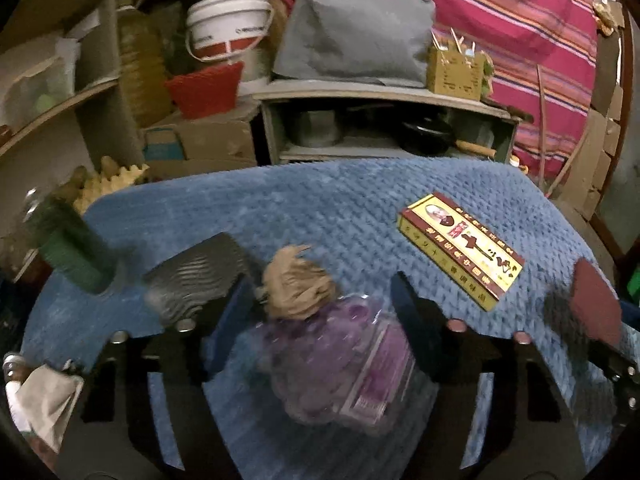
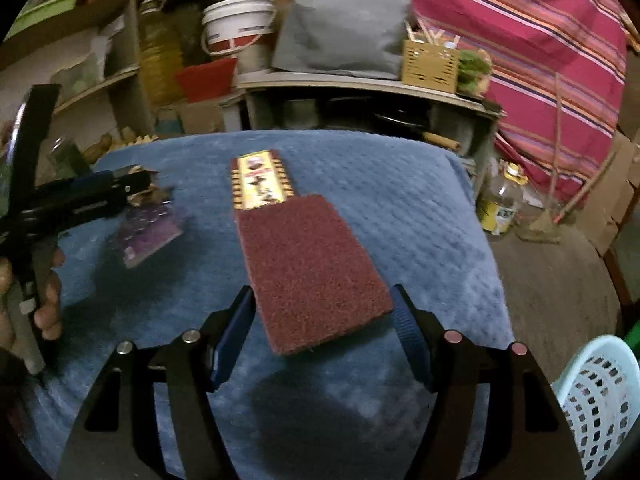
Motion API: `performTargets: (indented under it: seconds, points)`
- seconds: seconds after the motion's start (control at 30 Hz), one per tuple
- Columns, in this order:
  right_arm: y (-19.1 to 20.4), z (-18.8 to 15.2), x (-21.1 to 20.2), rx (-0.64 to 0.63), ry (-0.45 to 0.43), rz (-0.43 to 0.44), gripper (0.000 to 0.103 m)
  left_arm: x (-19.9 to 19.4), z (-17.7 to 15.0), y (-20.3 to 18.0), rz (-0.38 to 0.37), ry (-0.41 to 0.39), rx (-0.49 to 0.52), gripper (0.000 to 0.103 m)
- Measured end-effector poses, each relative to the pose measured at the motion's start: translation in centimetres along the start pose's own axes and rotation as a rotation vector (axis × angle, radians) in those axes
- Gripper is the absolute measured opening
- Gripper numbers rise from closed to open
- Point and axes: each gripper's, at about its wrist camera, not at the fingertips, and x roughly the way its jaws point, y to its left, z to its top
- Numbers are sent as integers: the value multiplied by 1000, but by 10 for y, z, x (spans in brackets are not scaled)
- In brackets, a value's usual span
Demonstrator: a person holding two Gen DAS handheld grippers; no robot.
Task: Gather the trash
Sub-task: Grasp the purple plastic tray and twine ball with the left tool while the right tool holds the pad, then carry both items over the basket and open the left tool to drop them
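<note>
The right gripper (image 2: 322, 334) is clamped on a maroon scouring pad (image 2: 312, 272), its blue pads pressing the pad's two long edges, and the pad juts forward above the blue quilted cloth (image 2: 400, 208) that covers the tabletop. Past the pad's far end lies a yellow and maroon box (image 2: 258, 178), flat on the cloth. At lower right stands a pale blue perforated basket (image 2: 600, 396).

The left gripper (image 1: 320, 312) has a clear purple plastic pack (image 1: 340, 364) between its fingers, with a crumpled brown paper wad (image 1: 298, 282) on the pack's far end; motion blur leaves it unclear whether the pads actually press the pack. Further left a green bottle (image 1: 72, 240) leans, blurred. The box (image 1: 460, 250) lies to the right on the cloth.
</note>
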Motion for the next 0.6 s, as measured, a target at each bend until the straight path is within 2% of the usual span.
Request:
performTargets:
  seconds: [0.03,0.13,0.3,0.43,0.6]
  points:
    - [-5,-1,1,10,2,-2,68,5,1,-5,4,7,15,60]
    - [-16,-2,5,34,8,2,68,16,1,-11,44,15,46,59]
    - [-23,-2,5,52,-2,10,68,38,9,-2,70,60,7,56]
    - [-28,-4,0,56,-15,4,68,43,14,8,75,67,-23,27]
    - [-35,-5,-8,68,-24,-9,68,34,17,18,50,59,-61,20]
